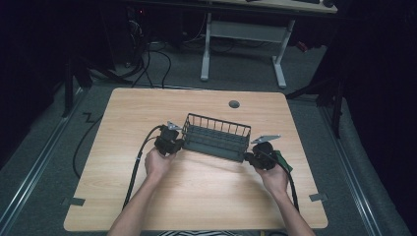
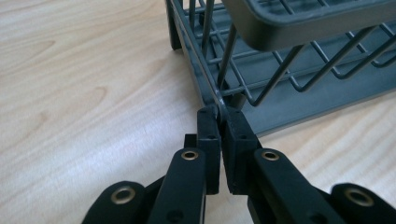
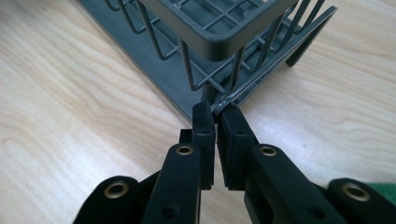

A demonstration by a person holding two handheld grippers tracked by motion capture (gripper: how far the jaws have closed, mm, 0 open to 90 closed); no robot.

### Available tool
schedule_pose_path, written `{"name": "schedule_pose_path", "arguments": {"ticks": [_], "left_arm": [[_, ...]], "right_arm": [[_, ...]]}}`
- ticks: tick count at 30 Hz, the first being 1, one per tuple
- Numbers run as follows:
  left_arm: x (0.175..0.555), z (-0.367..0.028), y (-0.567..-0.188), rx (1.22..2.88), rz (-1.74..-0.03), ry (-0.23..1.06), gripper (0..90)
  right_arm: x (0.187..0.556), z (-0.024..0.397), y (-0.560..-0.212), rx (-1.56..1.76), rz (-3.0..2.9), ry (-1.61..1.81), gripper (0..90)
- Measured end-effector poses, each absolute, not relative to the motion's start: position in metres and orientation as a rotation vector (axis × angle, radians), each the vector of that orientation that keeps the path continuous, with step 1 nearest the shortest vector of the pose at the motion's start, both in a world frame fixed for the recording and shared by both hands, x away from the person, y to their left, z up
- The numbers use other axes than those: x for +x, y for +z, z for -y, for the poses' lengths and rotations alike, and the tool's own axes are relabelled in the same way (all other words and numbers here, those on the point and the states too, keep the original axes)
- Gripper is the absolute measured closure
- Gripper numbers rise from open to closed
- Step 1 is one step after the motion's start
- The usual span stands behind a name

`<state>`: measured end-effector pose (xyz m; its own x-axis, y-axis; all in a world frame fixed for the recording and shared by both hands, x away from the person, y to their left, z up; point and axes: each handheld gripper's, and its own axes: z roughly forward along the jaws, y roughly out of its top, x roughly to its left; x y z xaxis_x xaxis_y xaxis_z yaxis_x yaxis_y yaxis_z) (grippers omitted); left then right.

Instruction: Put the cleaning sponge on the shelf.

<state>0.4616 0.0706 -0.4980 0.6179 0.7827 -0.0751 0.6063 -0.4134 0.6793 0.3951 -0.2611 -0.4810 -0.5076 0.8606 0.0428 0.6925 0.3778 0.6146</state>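
Wire basket (image 1: 216,136), dark grey, sits mid-table on the light wood table (image 1: 206,191), long axis running left to right, slightly skewed. High view: left gripper (image 1: 178,144) at the basket's left end, right gripper (image 1: 249,157) at its right end, one hand behind each. Left hand (image 1: 158,163) and right hand (image 1: 275,178) come up from the bottom edge. Broad bare wood in front of the basket toward the person, and more behind it up to a small round grommet (image 1: 234,104). Table side edges well apart from both grippers. Cables trail off each gripper toward the near edge. Something green (image 1: 283,160) just beside the right gripper, can't tell what.

Left gripper view: jaws pressed together on a thin wire at the basket's lower end rim (image 2: 205,79), pads nearly meeting around it. Basket (image 2: 299,70) fills the upper right; a solid grey rim band crosses the top. Bare table (image 2: 84,102) open to the left.

Right gripper view: jaws closed on the bottom corner wire (image 3: 233,99) of the basket (image 3: 219,32), pads almost touching. Basket base strip runs up and left. Open wood (image 3: 60,116) on both sides; a green patch (image 3: 385,191) at the lower right corner.
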Motion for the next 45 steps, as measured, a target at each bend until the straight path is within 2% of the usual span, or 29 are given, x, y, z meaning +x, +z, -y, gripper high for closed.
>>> {"name": "schedule_pose_path", "arguments": {"ticks": [14,32,33,34,35,36,38,45], "left_arm": [[0.419,-0.081,-0.498,2.153,-1.069,0.327,86.5],[0.386,-0.098,-0.5,2.119,-1.083,0.331,85.5],[0.385,-0.099,-0.5,2.114,-1.085,0.33,78.5],[0.385,-0.101,-0.5,2.104,-1.089,0.322,78.5],[0.385,-0.103,-0.5,2.081,-1.096,0.294,72.0],[0.384,-0.105,-0.501,2.068,-1.098,0.288,59.2],[0.382,-0.11,-0.501,2.044,-1.106,0.301,50.7],[0.373,-0.133,-0.509,1.985,-1.147,0.322,38.2]], "right_arm": [[0.355,0.256,-0.483,1.305,-2.378,0.868,86.2],[0.335,0.25,-0.486,1.272,-2.39,0.944,84.3],[0.335,0.251,-0.487,1.281,-2.381,0.954,78.3],[0.335,0.251,-0.487,1.281,-2.381,0.954,78.3],[0.335,0.252,-0.487,1.28,-2.374,0.963,74.0],[0.334,0.254,-0.486,1.291,-2.356,0.974,66.0],[0.333,0.257,-0.484,1.293,-2.334,0.979,58.7],[0.329,0.272,-0.479,1.304,-2.257,0.999,49.9]]}}
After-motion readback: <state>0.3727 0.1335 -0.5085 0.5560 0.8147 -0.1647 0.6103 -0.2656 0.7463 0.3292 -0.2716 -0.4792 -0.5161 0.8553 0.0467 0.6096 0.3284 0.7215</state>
